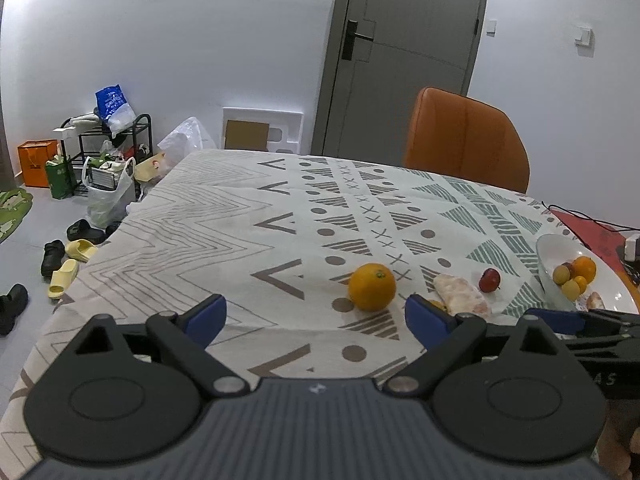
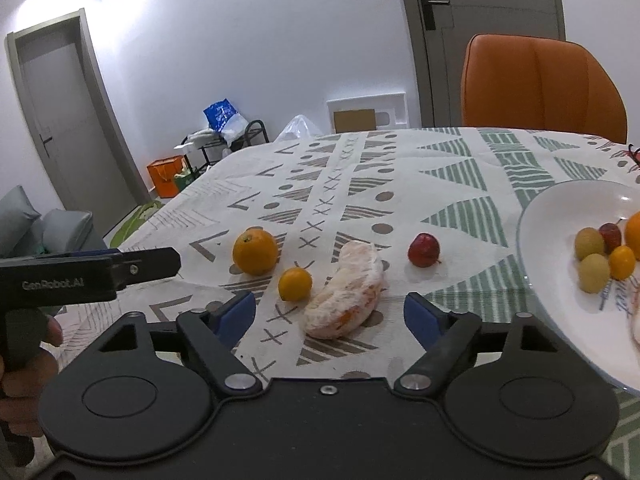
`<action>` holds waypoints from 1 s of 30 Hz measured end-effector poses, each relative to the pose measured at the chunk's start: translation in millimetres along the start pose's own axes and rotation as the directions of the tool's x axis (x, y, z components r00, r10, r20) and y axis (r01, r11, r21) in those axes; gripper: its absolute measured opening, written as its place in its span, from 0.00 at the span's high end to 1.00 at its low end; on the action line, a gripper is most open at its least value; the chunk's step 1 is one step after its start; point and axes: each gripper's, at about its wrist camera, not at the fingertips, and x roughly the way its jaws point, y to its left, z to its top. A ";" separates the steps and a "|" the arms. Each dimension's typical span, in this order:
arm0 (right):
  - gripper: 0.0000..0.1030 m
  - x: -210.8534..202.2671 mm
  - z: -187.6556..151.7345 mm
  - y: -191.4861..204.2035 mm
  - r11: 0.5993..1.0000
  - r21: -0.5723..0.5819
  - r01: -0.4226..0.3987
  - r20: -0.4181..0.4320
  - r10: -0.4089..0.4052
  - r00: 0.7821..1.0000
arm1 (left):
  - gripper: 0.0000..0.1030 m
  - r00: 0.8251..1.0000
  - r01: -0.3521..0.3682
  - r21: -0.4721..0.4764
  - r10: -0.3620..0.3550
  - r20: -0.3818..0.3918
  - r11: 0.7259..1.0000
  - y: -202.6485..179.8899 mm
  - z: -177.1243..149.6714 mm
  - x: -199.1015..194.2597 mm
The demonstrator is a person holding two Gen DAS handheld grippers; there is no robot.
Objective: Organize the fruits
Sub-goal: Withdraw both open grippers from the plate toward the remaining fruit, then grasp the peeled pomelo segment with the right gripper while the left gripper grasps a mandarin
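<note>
1. The peeled citrus piece [image 2: 345, 292] lies on the patterned surface [image 2: 460, 168] right ahead of my right tool [image 2: 330, 314], between its blue fingertips in the view but not touched by them.
2. Just left of it sits a small yellow-orange fruit [image 2: 295, 284], and behind that a whole orange [image 2: 255, 251]; the two are close but apart.
3. A small red fruit [image 2: 423, 250] rests to the right of the peeled piece, between it and the white plate [image 2: 560, 208].
4. The plate already carries two pale yellow-green fruits [image 2: 589, 243], a small orange one [image 2: 621, 262], a red one [image 2: 610, 236] and part of a larger orange at the frame edge.
5. My right tool is spread wide and holds nothing.
6. My left tool [image 1: 316, 318] is also spread wide and empty, hovering over the surface with the orange [image 1: 371, 287] just ahead of it, toward its right finger.
7. From the left wrist view, the peeled piece [image 1: 462, 294] and the red fruit [image 1: 489, 280] lie further right, the plate [image 1: 550, 248] beyond them.
8. An orange chair [image 1: 466, 138] stands at the far side of the surface, with a grey door [image 1: 400, 56] behind it.
</note>
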 end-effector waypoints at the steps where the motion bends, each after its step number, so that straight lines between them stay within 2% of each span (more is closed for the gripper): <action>1: 0.23 2.3 0.3 0.7 1.000 0.000 0.001 -0.004 -0.001 1.000 | 0.07 1.000 -0.002 -0.002 0.002 -0.001 1.000 1.1 0.1 0.6; 11: 0.30 23.8 -0.7 4.8 1.000 -0.023 0.021 -0.032 -0.021 0.999 | 0.08 1.000 -0.011 0.002 0.011 -0.005 1.000 7.1 3.8 4.7; 13: 0.34 28.3 -2.9 2.9 1.000 -0.018 0.022 -0.040 -0.022 0.999 | 0.08 1.000 -0.014 0.003 0.014 -0.006 1.000 7.5 4.2 5.1; 16: 0.36 29.0 -5.0 2.5 0.999 -0.034 0.027 -0.026 -0.028 0.999 | 0.08 1.000 -0.016 0.004 0.016 -0.009 1.000 7.6 4.5 6.4; 20: 0.51 28.1 -4.8 -0.9 0.998 -0.044 0.049 -0.020 -0.050 0.999 | 0.08 1.000 -0.010 0.007 0.010 -0.015 1.000 4.5 4.0 8.2; 23: 0.58 25.2 -4.2 -7.9 0.999 -0.026 0.037 -0.020 -0.037 0.999 | 0.08 1.000 -0.002 0.014 0.003 -0.018 1.000 0.4 3.8 10.1; 30: 0.61 17.3 -5.8 -19.7 0.998 -0.031 0.056 -0.022 -0.057 0.998 | 0.08 0.999 0.028 0.037 -0.027 -0.024 0.999 -15.8 5.5 19.1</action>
